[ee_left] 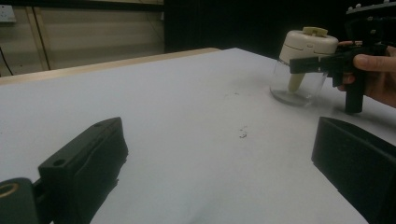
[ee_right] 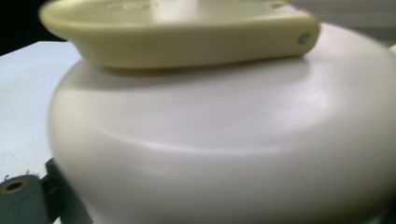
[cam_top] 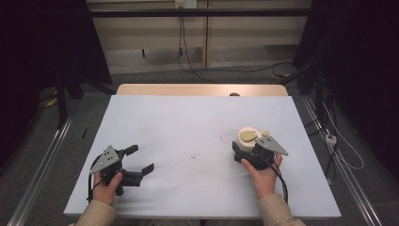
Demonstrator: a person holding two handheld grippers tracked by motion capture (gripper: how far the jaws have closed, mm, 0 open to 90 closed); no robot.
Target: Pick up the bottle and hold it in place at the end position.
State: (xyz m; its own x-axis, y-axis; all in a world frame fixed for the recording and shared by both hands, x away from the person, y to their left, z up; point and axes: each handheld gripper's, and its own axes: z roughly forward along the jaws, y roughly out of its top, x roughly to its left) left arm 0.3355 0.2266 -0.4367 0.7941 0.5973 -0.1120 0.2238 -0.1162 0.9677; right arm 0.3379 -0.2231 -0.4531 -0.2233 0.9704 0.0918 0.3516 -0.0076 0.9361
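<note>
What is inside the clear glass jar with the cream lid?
Through the glass jar, a pale cream stem hangs down from the lid. The right claw's jaw covers part of the jar, so the rest is hidden.

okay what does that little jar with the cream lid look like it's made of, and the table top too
The small jar's clear body looks like glass or clear plastic: the table shows through it. Its cream domed lid seems smooth, satin plastic with soft highlights; the yellowish handle on top likewise. The white table top looks matte, perhaps laminate or a sheet.
</note>
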